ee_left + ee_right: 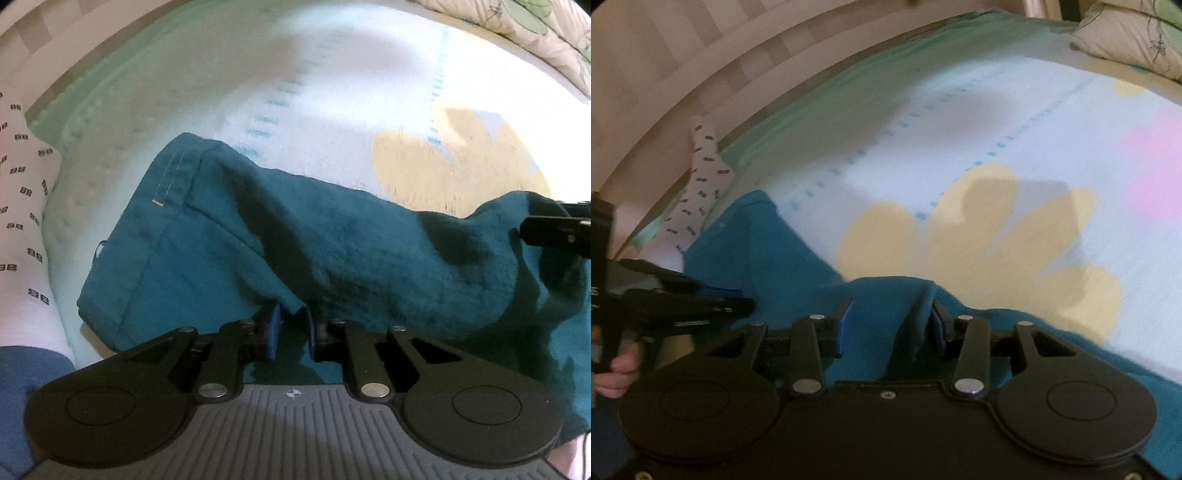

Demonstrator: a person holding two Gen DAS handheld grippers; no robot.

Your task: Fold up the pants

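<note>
Two grippers on the teal pants (pixel 332 236), which lie on the bed (pixel 332 92). Left gripper (pixel 291 332) fingers narrow, pinching a fold; right gripper (pixel 892 325) half-open around a ridge, grip unclear. Keep both edges level, carry toward far hem (pixel 166 177).

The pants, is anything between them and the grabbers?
No. The teal pants are bunched right between the left gripper's fingers, and a fold sits between the right gripper's fingers. Nothing visible blocks either.
</note>
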